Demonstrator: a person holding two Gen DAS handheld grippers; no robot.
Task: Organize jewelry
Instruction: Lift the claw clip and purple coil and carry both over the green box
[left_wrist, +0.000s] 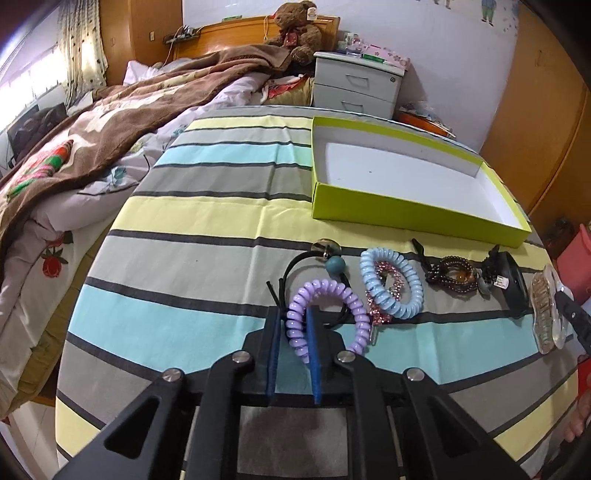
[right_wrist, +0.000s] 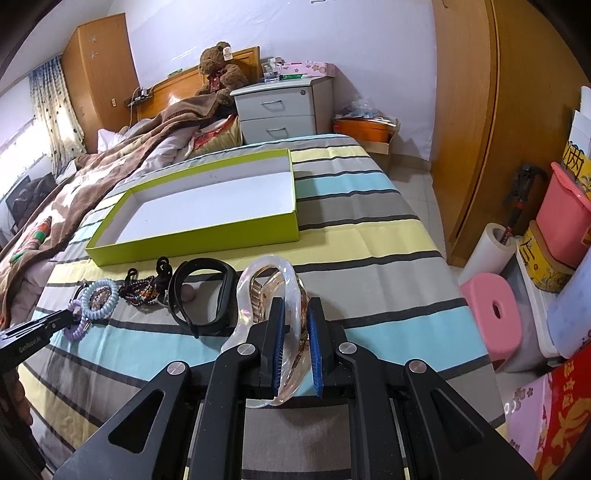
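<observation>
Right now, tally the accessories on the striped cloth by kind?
Spiral coil hair ties: 2, purple and blue
Clear hair claw clip: 1
Black band: 1
Beaded bracelet: 1
Pink rhinestone clip: 1
Black elastic with teal bead: 1
Total: 7

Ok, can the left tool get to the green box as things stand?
Probably yes: the left tool, shut on the purple coil tie, has only striped cloth between it and the empty box.

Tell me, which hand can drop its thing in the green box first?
Probably the right. Its jaws already pinch the clear hair clip, and the green box lies close ahead. The left grips the purple hair tie, farther from the box.
</observation>
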